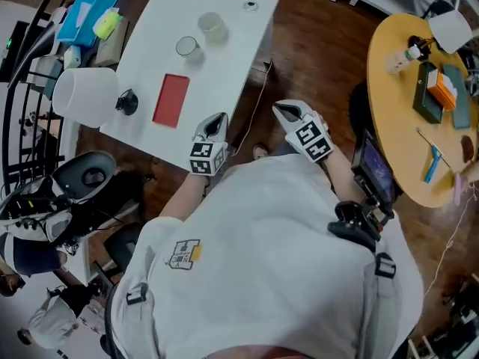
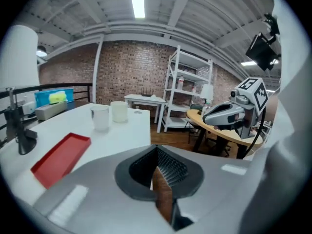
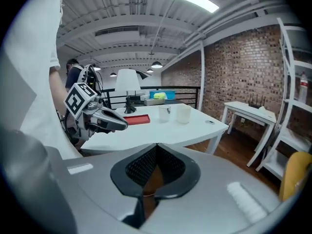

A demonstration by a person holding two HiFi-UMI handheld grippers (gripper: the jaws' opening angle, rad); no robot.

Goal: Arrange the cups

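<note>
White counter (image 1: 233, 58), head view: clear cup (image 1: 187, 47) and white cup (image 1: 212, 28) toward far edge, near each other, not touching; red tray (image 1: 171, 99) nearer. Left hand-held gripper (image 1: 218, 120) by near right corner; right hand-held gripper (image 1: 284, 111) off right edge, over floor.
Left gripper view: jaws closed, nothing between; cups ahead, beyond tray.
Right gripper view: jaws closed, empty; cups well across counter.
Step, judged: approach, no cup touched. Next: open jaws, reach cup, close on wall.

The white table (image 1: 224, 73) bears a red tray (image 1: 171, 99), a clear cup (image 1: 186, 47) and a white cup (image 1: 212, 28).
</note>
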